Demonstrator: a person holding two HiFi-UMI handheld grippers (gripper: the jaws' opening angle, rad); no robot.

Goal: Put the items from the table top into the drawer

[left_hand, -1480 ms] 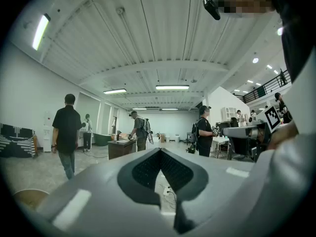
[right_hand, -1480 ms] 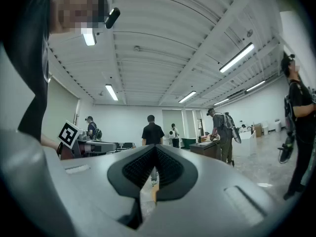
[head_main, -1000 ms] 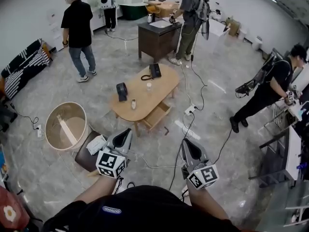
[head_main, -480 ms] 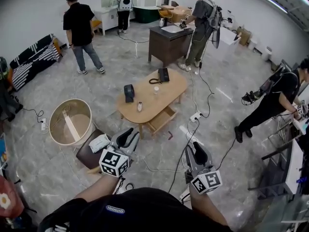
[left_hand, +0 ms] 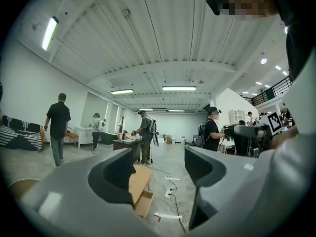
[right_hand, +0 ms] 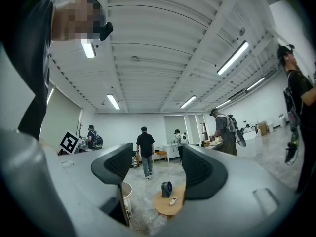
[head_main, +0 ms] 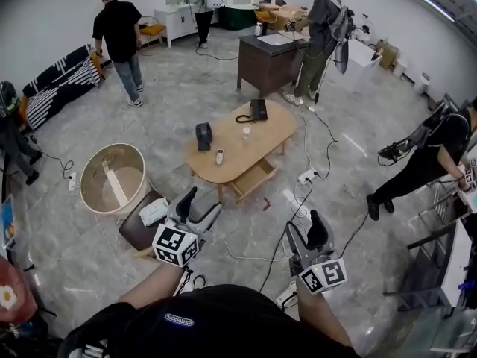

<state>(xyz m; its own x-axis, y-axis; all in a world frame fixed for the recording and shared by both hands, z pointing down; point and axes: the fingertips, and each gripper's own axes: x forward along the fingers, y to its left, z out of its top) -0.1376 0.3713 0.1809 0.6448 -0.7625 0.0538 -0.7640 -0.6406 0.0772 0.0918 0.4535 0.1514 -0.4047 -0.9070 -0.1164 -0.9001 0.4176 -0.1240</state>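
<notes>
The right claw [head_main: 305, 226] stands wide with nothing between its jaws, which have just been opening. The left claw [head_main: 203, 202] is wide and empty too. Both point level in front of the person, well apart from the oval tabletop [head_main: 237, 162], so I judge that no pick is under way.

Four items lie on it: a black telephone [head_main: 258, 110], a small cup [head_main: 246, 133], a dark round-faced device [head_main: 203, 136] and a pale remote-like thing [head_main: 219, 156]. The drawer [head_main: 253, 179] under the near edge is pulled out. That looks like the only step done, and all the carrying is left.

The drawer's back part sits under the tabletop. What shows of it looks bare, though it is too small to be sure. The items are also too small to name with confidence. In the left gripper view a jaw covers most of the tabletop.
</notes>
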